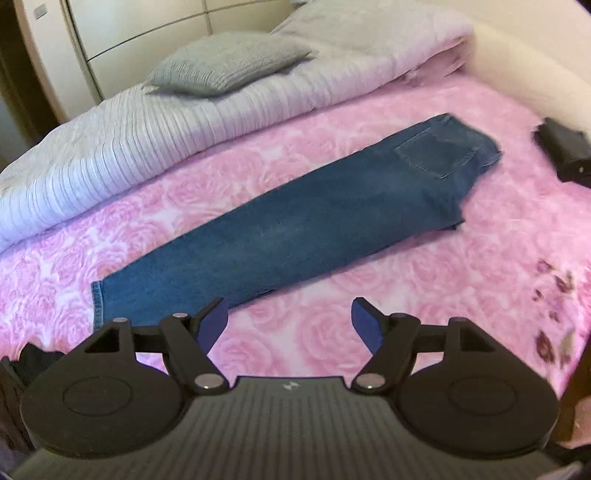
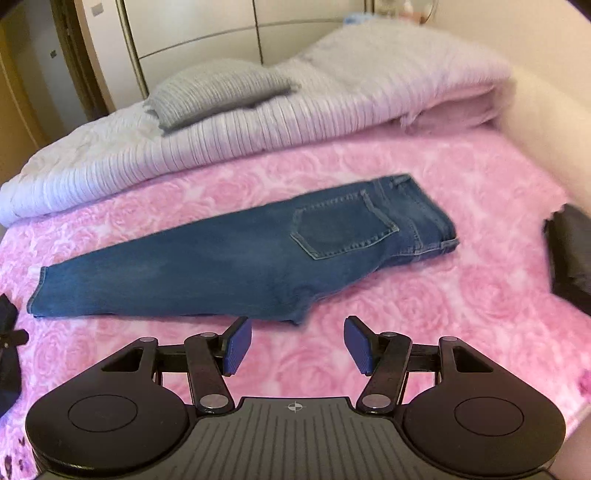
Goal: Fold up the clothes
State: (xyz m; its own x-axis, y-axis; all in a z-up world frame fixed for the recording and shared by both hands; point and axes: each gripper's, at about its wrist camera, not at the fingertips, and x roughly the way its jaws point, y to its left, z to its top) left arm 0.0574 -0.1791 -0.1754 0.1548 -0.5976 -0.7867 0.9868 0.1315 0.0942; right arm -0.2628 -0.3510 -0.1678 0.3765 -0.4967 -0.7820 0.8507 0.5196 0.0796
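Observation:
A pair of blue jeans point(image 1: 295, 221) lies flat on the pink rose-patterned blanket point(image 1: 406, 288), folded lengthwise with one leg on the other, a back pocket facing up. Its hem points left and its waist right. In the right wrist view the jeans point(image 2: 221, 266) lie the same way on the blanket point(image 2: 461, 295). My left gripper point(image 1: 288, 325) hovers above the blanket just in front of the hem end, open, nothing between its blue pads. My right gripper point(image 2: 297, 345) hangs open in front of the seat of the jeans, also holding nothing.
A rolled-back lilac ribbed bedspread point(image 1: 155, 136) with a grey pillow point(image 1: 229, 62) lies behind the jeans. A dark folded garment point(image 1: 565, 151) sits at the right edge. Dark clothing point(image 2: 7, 350) lies at the left. A wardrobe point(image 2: 221, 33) stands beyond the bed.

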